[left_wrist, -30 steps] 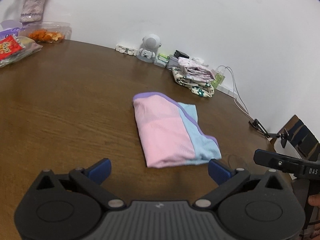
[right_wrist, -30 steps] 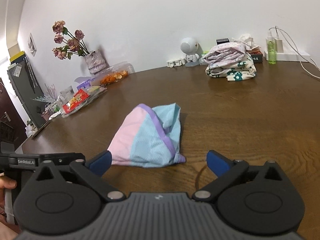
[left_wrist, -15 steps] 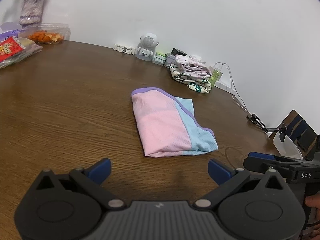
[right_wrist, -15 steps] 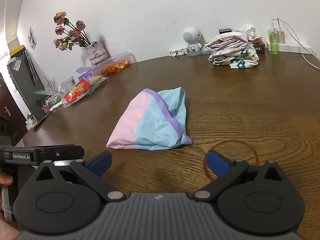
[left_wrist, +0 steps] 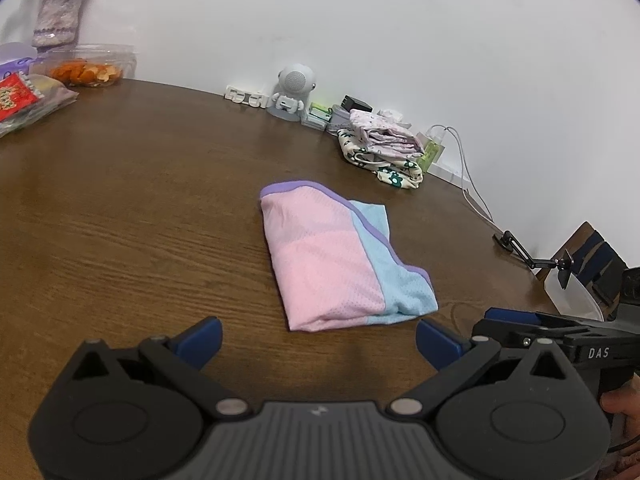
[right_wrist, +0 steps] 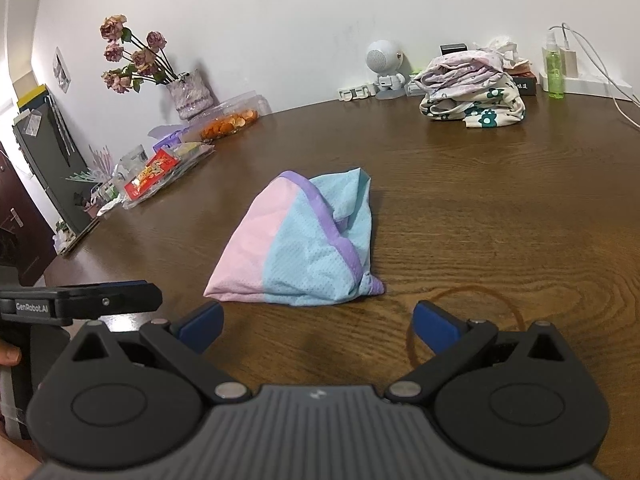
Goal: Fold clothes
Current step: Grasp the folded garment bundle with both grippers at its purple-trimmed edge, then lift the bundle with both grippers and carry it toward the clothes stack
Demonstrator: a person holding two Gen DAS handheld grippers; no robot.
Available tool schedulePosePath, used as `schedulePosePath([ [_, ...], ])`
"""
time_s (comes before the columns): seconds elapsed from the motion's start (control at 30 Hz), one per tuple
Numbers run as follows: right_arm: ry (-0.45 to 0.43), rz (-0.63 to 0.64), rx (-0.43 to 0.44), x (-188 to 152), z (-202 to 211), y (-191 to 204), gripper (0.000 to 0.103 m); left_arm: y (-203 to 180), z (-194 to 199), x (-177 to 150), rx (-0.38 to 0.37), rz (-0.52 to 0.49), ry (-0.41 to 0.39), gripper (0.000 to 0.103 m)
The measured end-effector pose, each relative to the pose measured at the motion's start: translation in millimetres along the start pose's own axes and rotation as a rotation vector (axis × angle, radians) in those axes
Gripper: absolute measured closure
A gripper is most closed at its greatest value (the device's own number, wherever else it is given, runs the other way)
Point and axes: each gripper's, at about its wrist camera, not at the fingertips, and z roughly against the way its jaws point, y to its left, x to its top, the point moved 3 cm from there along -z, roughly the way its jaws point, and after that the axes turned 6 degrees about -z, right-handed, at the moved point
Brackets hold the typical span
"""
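Plainly brown wooden table (left_wrist: pixel 120 208), white wall (left_wrist: pixel 360 20)

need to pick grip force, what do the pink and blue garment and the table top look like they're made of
Pink and blue garment: looks like thin, matte synthetic mesh, given the fine dotted perforation pattern across both panels and the soft creases; purple trim seems a smoother binding. Exact fibre cannot be told.

Table: dark brown wood grain with a slight sheen; solid wood or veneer cannot be told.
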Motion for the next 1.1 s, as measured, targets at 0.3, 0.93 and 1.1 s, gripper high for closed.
schedulePosePath([
  [0.3,0.066,0.011,0.025,36,-44,-14,0.0,16,-41,29,-0.016,0.062,0.048,0.001],
  [0.93,0.13,-0.053,0.159,64,-112,-31,0.047,22,-104,53,-0.072,0.094,0.093,0.039],
  [1.1,0.133,-0.114,0.2,62,-118,-33,0.065,27,-105,52,-0.082,0.118,0.08,0.052],
])
